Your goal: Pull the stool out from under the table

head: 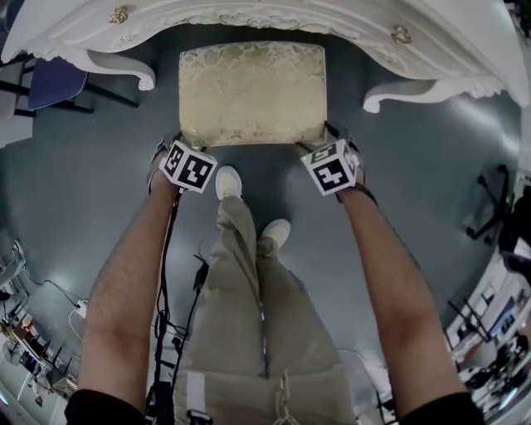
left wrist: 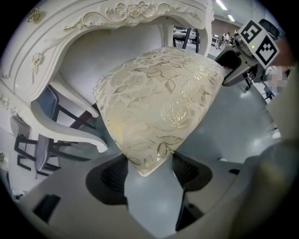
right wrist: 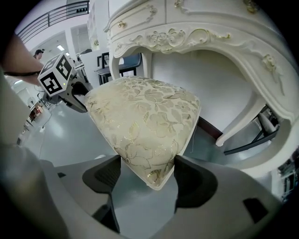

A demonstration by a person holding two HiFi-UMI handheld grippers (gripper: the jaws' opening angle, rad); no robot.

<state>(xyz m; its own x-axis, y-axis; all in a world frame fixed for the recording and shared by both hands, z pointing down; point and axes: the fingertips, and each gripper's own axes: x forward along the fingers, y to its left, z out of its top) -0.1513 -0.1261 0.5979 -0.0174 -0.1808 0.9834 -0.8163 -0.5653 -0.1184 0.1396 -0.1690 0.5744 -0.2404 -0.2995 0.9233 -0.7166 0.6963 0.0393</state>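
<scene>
I have my left gripper [left wrist: 149,168] and right gripper [right wrist: 147,175] each clamped on a near corner of the stool [head: 253,91]. It looks mostly clear of the table [head: 465,46], with only a short pull left.

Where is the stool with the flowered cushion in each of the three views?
Head view: the stool is at top centre, at the table's front edge.
Left gripper view: the stool fills the centre, one corner between the jaws.
Right gripper view: the stool again, centre, one corner between the jaws.
Shared landmark: the white carved table.
</scene>
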